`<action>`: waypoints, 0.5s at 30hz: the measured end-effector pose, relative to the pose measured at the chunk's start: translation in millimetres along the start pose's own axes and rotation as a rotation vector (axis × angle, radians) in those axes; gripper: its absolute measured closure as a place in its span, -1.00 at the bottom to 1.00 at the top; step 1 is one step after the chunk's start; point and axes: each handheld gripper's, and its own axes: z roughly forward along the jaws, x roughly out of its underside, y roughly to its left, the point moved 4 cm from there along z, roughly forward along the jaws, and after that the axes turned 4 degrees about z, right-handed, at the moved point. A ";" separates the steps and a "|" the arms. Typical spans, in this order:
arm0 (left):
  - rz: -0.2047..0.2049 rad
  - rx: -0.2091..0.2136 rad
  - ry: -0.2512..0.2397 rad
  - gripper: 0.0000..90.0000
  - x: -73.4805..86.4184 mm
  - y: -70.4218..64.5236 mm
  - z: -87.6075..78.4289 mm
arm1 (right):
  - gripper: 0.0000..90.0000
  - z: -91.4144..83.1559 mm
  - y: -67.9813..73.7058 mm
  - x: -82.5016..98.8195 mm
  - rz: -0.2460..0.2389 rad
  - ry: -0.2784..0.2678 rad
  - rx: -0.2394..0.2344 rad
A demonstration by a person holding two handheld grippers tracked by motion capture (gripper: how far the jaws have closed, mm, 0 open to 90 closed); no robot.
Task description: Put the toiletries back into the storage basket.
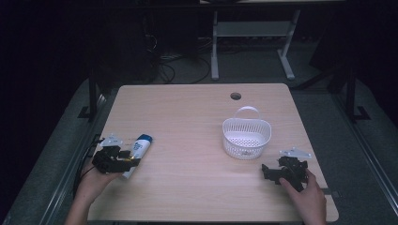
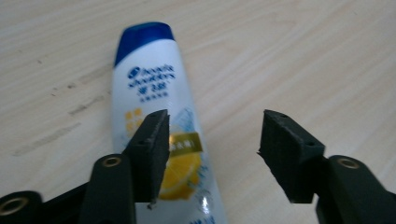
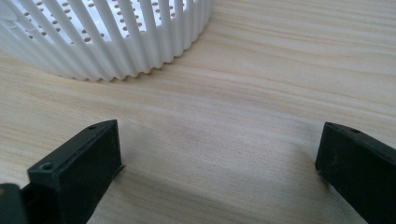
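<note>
Desk (image 1: 197, 122): light wood-grain top carrying everything noted below, with a round cable hole at its far edge, toward 12 o'clock in the high view.

Basket (image 1: 246, 137): white slatted plastic with a hoop handle and a perforated floor, standing upright right of centre, roughly 3 o'clock from the desk's middle. In the right gripper view its ribbed wall (image 3: 107, 37) sits at 11 o'clock, well apart from the jaws.

Shampoo bottle (image 1: 137, 152): white body, blue cap, lemon graphic on the label. It lies flat on the desk near the left edge, about 8 o'clock from the desk's middle, cap pointing away from the person. In the left gripper view the bottle (image 2: 159, 107) runs from 12 o'clock down to the bottom edge. Its lower body passes behind the left-hand jaw; the right-hand jaw stands over bare wood, apart from the bottle. The bottle is therefore off-centre in the gap, not gripped.

Left gripper (image 1: 123, 161): held over the bottle's base end, jaws released and spread, neither pad pressing on the bottle.

Right gripper (image 1: 268, 171): low over the desk at 5 o'clock from the basket, jaws spread wide with bare wood between them.
</note>
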 end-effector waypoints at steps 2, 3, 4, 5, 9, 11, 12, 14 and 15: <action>0.000 -0.005 0.000 -0.12 -1.9 2.2 0.2 | -1.00 0.0 0.0 0.0 0.000 0.000 0.000; -0.002 -0.009 0.000 -0.14 -4.0 4.6 0.7 | -1.00 0.0 0.0 0.0 0.000 0.000 0.000; -0.006 -0.014 0.006 -0.16 -6.6 8.7 1.8 | -1.00 0.0 0.0 0.0 0.000 0.000 -0.001; -0.006 -0.014 0.006 -0.21 -6.6 8.7 1.8 | -1.00 0.0 0.0 0.0 0.000 0.000 -0.001; -0.017 -0.034 0.029 -0.30 -14.6 21.3 4.1 | -1.00 0.0 0.0 0.0 0.000 0.000 0.000; -0.018 -0.038 0.032 -0.32 -16.3 23.2 4.7 | -1.00 0.0 0.0 0.0 0.000 0.000 0.000; -0.023 -0.041 0.038 -0.33 -18.3 25.7 5.8 | -1.00 0.0 0.0 0.0 0.000 0.000 0.000; -0.024 -0.047 0.046 -0.36 -21.2 30.2 7.4 | -1.00 0.0 0.0 0.0 0.000 0.000 0.000; -0.031 -0.054 0.048 -0.36 -23.3 33.9 9.9 | -1.00 0.0 0.0 0.0 0.000 0.000 0.000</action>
